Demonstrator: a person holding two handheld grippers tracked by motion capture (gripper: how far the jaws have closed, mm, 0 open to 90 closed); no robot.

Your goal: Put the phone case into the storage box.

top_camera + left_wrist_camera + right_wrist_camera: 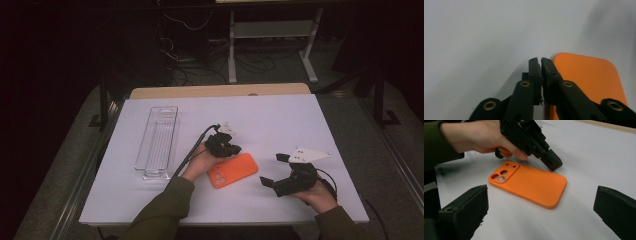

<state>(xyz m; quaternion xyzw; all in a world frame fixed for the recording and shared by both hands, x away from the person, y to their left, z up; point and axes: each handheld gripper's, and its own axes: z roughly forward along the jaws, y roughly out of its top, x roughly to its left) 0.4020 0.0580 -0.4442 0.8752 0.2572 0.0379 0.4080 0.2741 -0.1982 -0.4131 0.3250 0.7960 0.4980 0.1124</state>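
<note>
An orange phone case (233,170) lies camera-cutout side up on the white table (280,120), near the front middle. My left gripper (235,148) sits just behind the case's far edge, tips low over the table. In the left gripper view its jaws (541,60) stand together with only a thin slit and nothing between them, and the case (589,75) lies to their right. My right gripper (272,170) rests right of the case, jaws wide apart. In the right gripper view the case (529,183) lies ahead of the open jaws (541,195), with the left gripper (554,162) beyond it.
A long clear plastic tray (146,135) lies on the left part of the table, lengthwise front to back. A wooden strip (220,91) runs along the far edge. Dark floor, cables and a white stand (270,30) lie beyond.
</note>
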